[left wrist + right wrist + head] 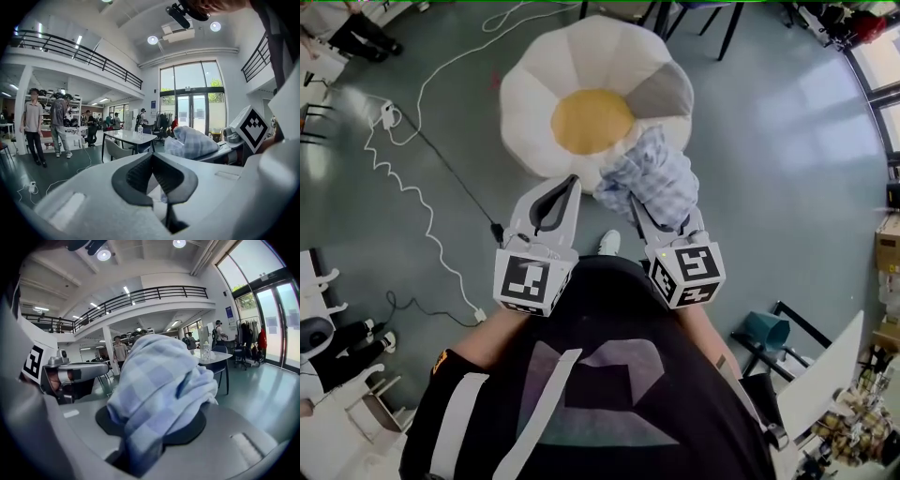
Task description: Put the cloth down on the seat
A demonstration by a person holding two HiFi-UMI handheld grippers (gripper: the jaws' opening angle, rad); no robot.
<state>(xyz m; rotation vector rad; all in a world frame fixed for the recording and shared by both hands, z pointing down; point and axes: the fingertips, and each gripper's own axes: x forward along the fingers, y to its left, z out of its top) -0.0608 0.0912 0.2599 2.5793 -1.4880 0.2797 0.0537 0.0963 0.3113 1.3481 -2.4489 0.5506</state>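
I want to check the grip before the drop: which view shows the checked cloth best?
The right gripper view: the cloth fills the frame, pinched between the right gripper's pads. The head view shows it bunched at the flower-shaped seat's near edge; the left gripper view shows only a small side glimpse.

Pale blue-and-white check is seen on the cloth [652,178]. White petal panels, one grey, are set round a yellow centre on the seat [534,94]. The left gripper [572,180] & right gripper [659,214] are finished in light grey w/ black pads [133,178]; marker cubes [532,281] are patterned in blk-and-wht squares. A dull grey-green floor [769,141] is crossed by a white cable [403,187]. The person's top [609,309] is black w/ a grey-teal graphic.
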